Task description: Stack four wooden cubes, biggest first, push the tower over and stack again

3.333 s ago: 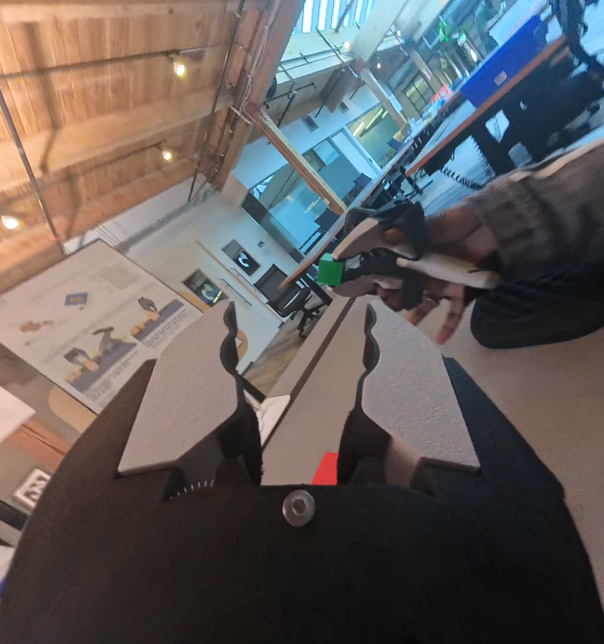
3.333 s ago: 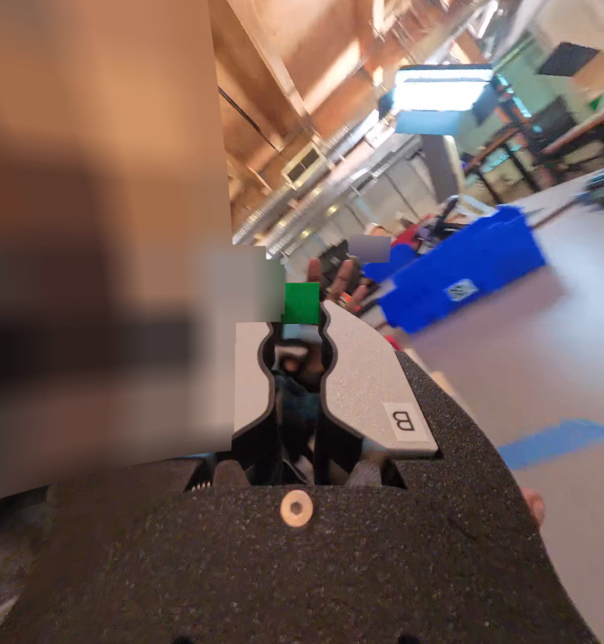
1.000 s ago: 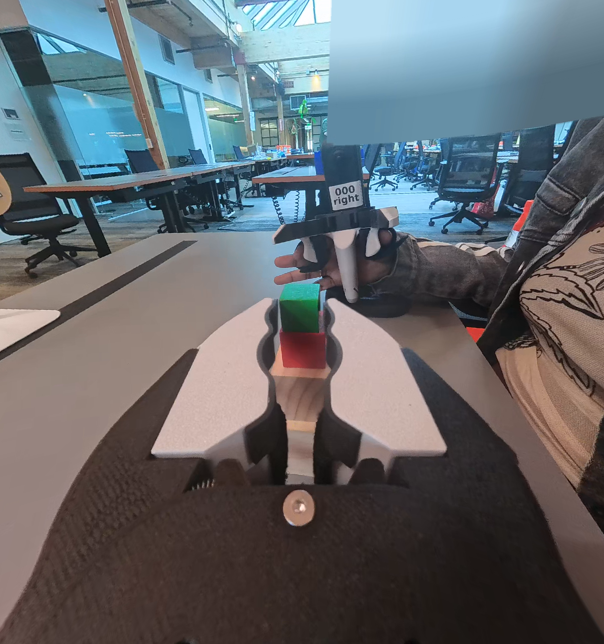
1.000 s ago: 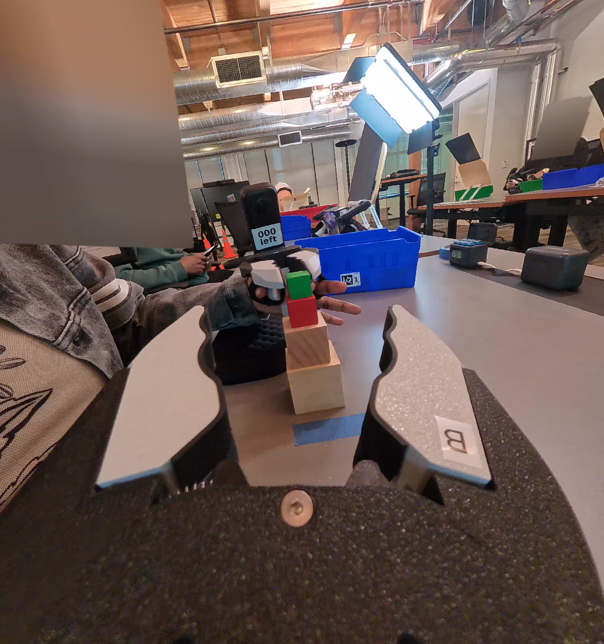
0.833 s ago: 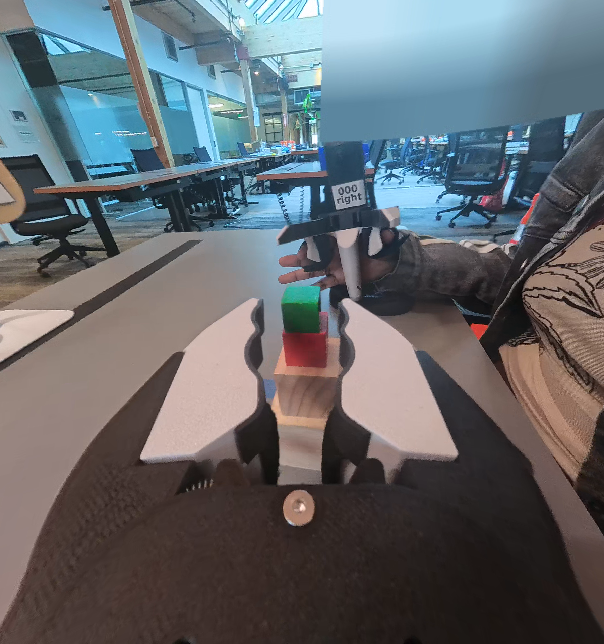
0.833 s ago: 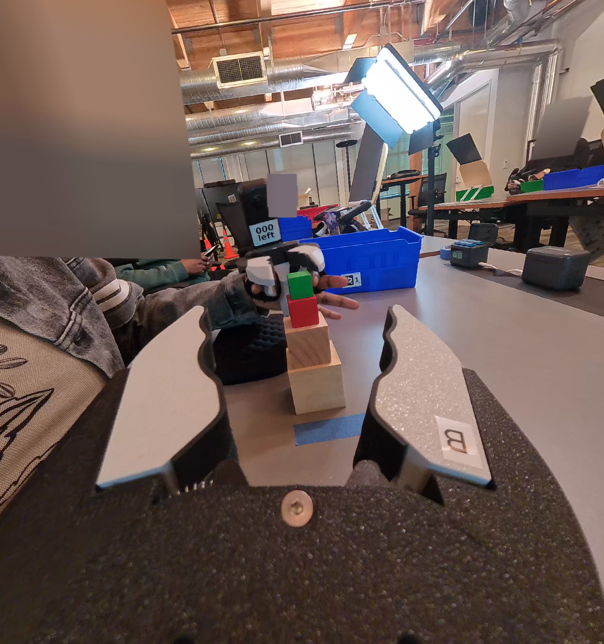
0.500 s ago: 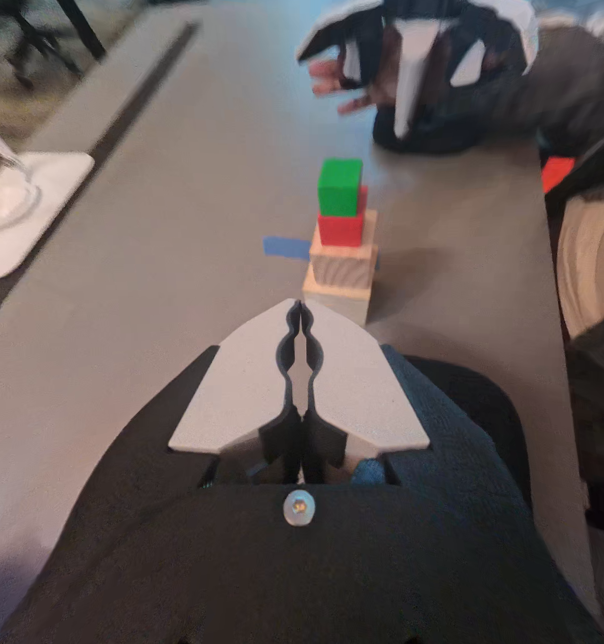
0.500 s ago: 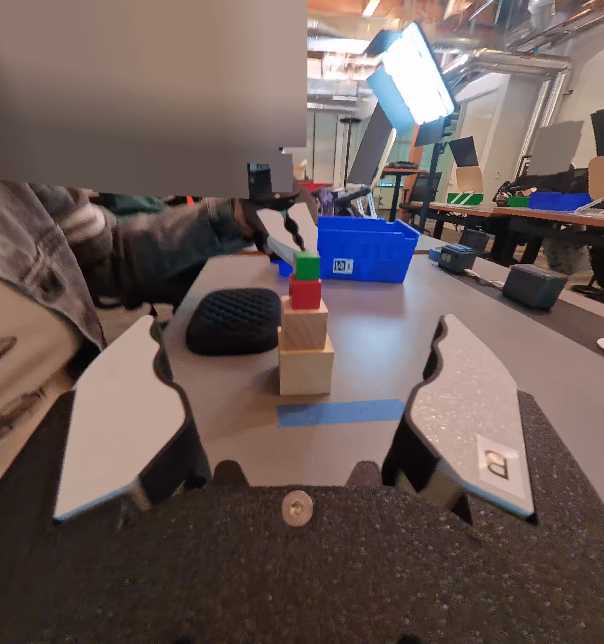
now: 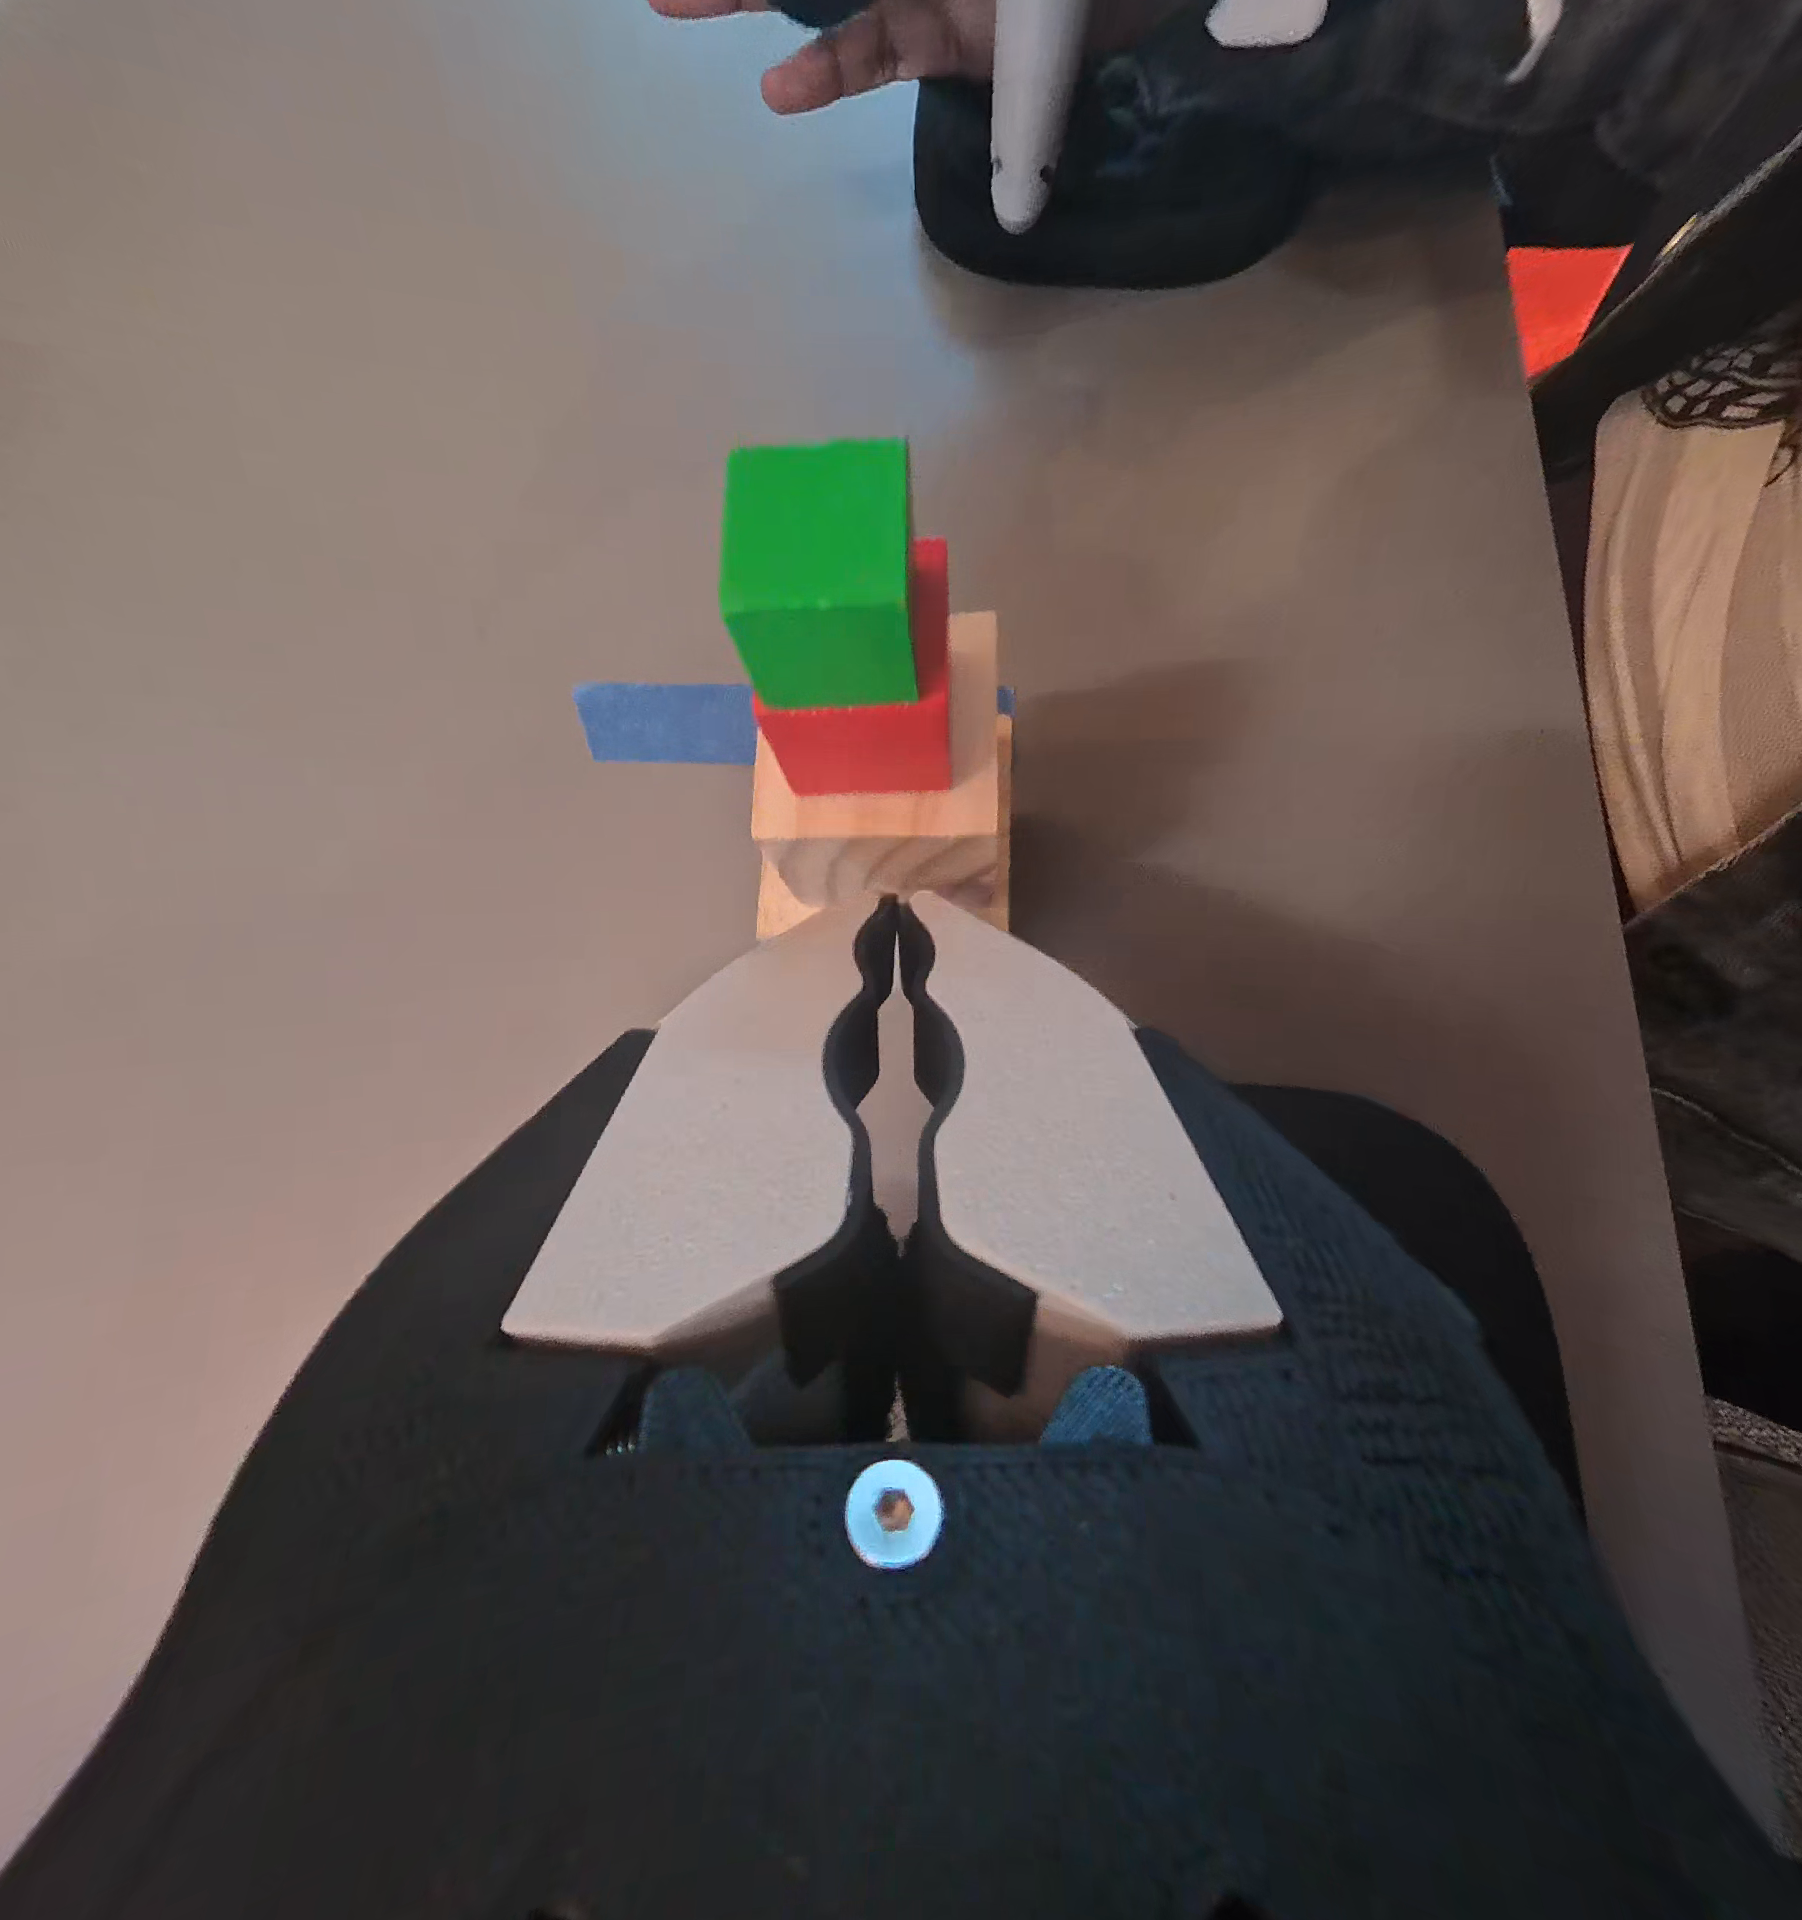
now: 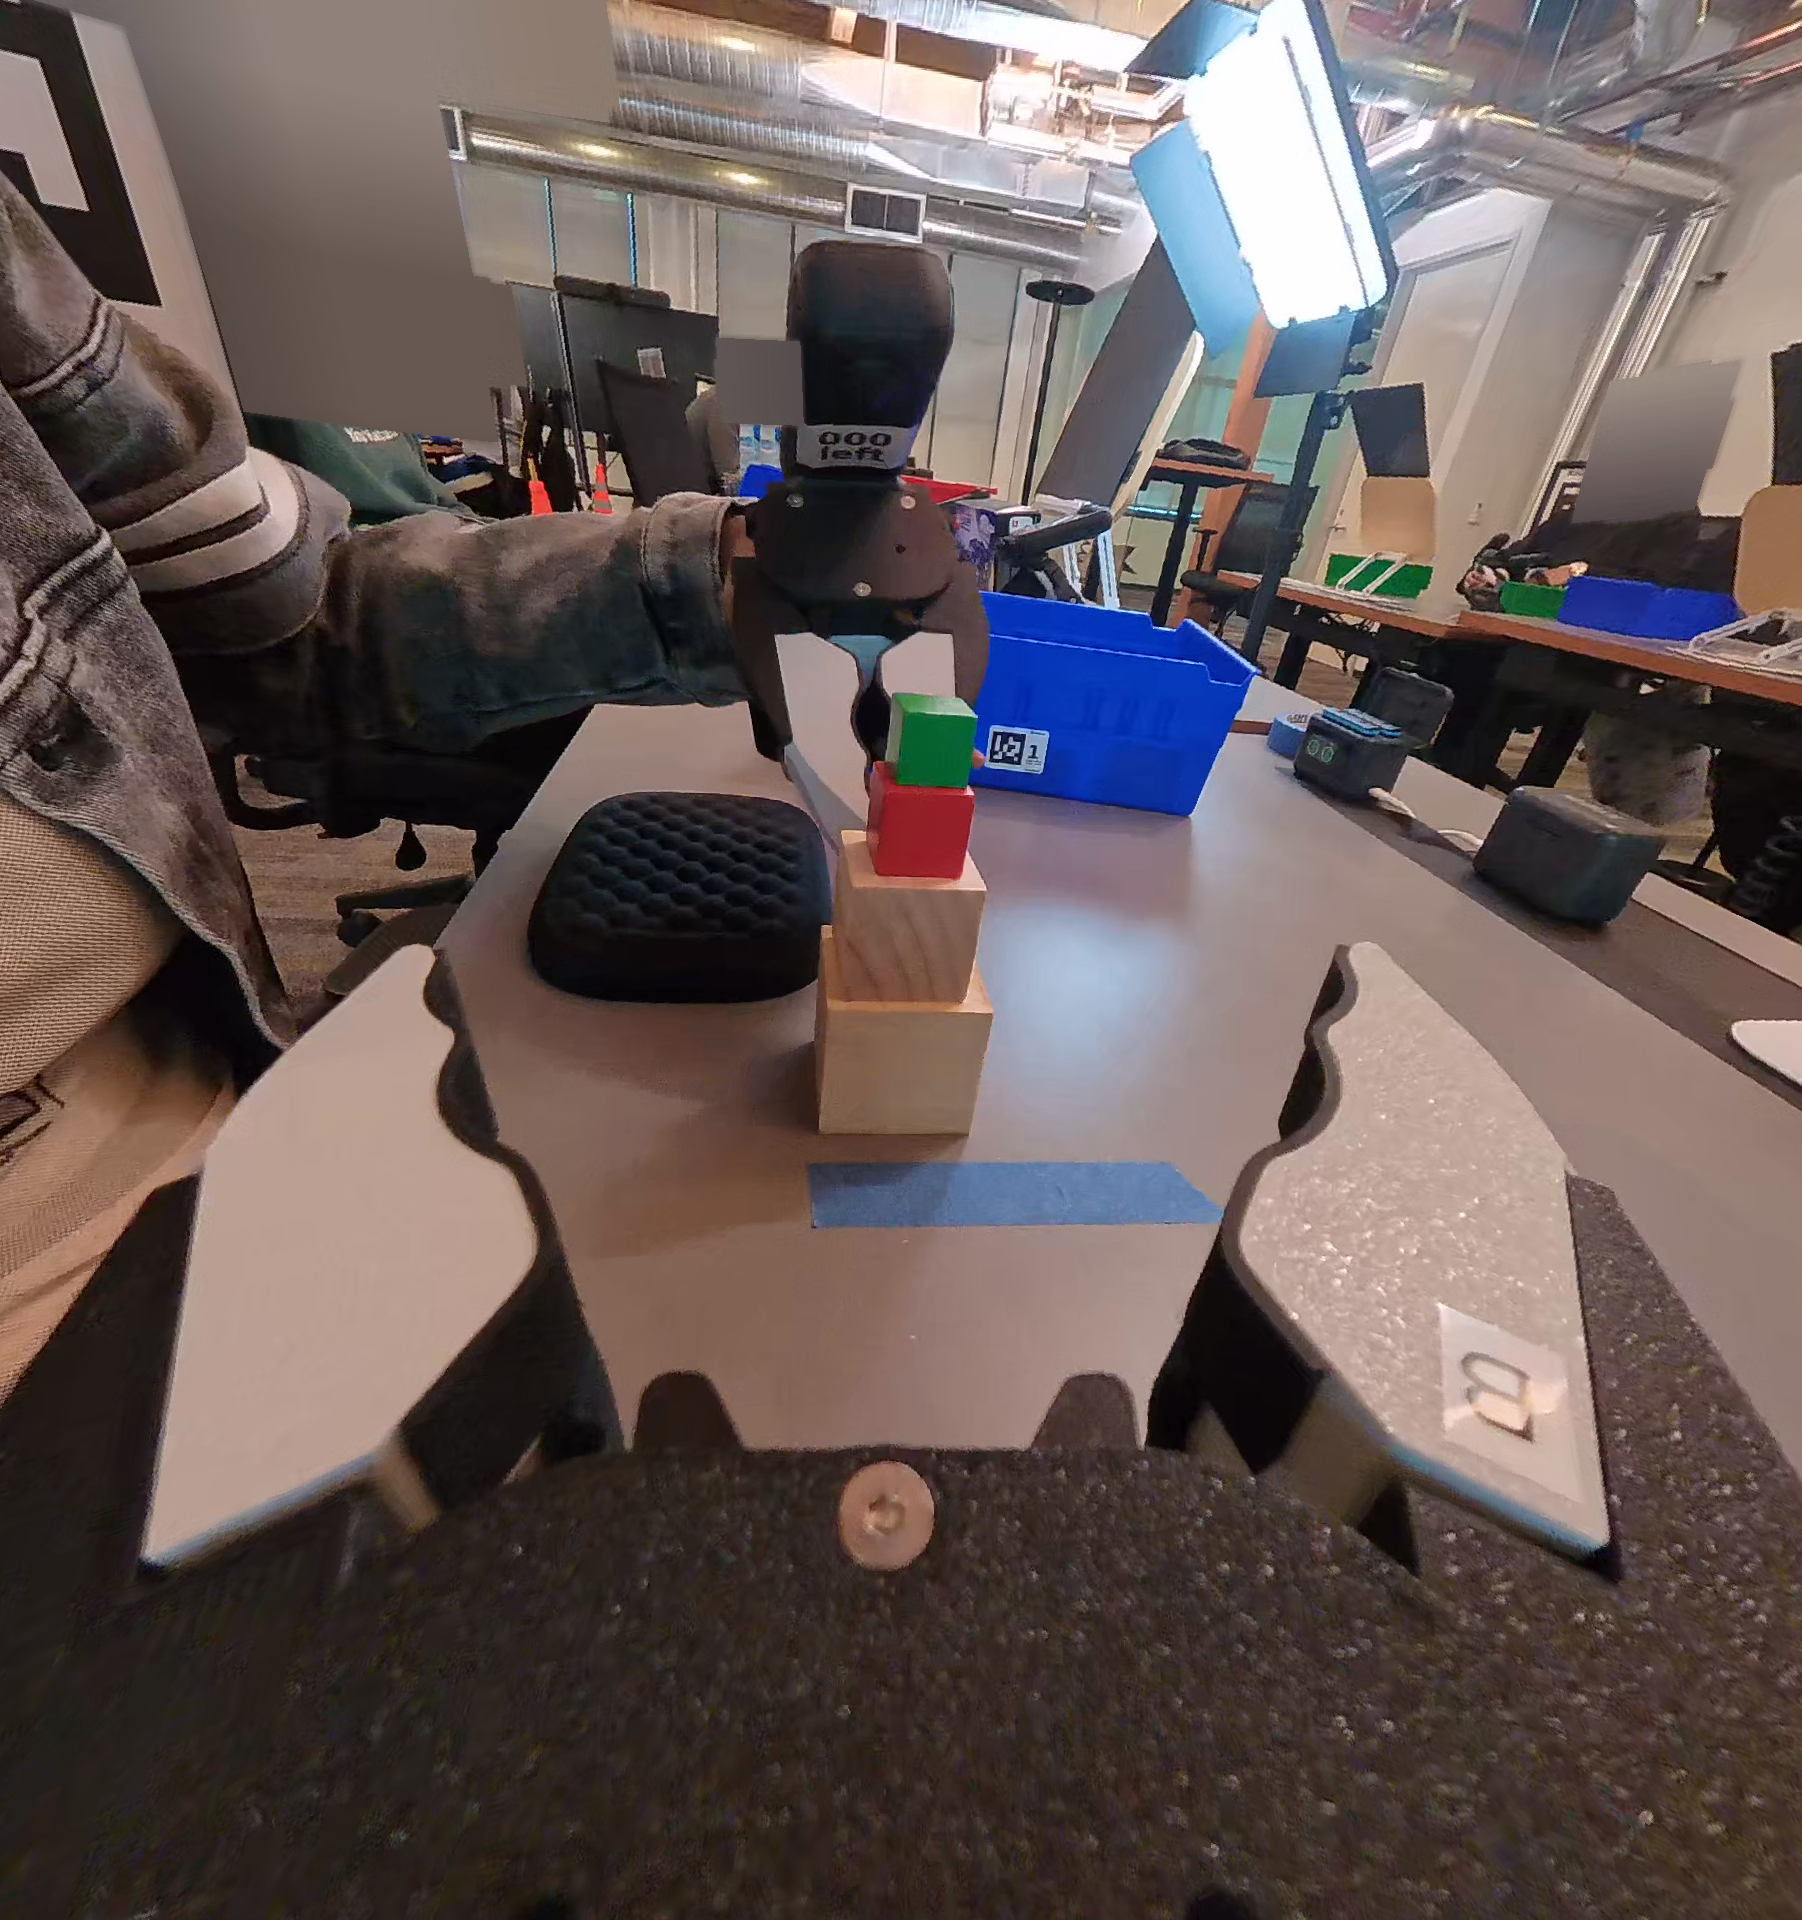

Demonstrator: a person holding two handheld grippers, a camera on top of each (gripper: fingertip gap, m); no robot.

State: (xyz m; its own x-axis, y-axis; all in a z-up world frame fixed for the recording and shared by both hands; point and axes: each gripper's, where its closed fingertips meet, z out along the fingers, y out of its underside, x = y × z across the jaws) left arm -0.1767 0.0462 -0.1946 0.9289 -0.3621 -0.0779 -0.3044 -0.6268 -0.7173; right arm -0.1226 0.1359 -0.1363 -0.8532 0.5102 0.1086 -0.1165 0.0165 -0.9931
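A tower of four cubes stands on the grey table [image 10: 1136, 987]. From the bottom it is a large plain wooden cube [image 10: 902, 1065], a smaller plain cube [image 10: 907, 920], a red cube [image 10: 923, 821] and a green cube [image 10: 933, 740], each set a little off-centre. My left gripper [image 9: 889, 909] is shut with nothing in it. It points down at the tower, with its tips at the smaller plain cube [image 9: 876, 857], below the red cube [image 9: 855, 743] and green cube [image 9: 819, 582]. It also shows behind the tower in the right wrist view [image 10: 861, 727]. My right gripper [image 10: 892, 961] is wide open and bare, well short of the tower.
A strip of blue tape [image 10: 1011, 1193] lies on the table in front of the tower. A black cushioned pad [image 10: 679, 899] lies to its left. A blue bin [image 10: 1105, 707] stands behind it, and dark boxes [image 10: 1562, 852] stand at the right. The person's body fills the left side.
The right gripper let go of the green cube on top, drew back and opened wider. The left gripper rose from table level, shut on air and tipped down toward the tower.
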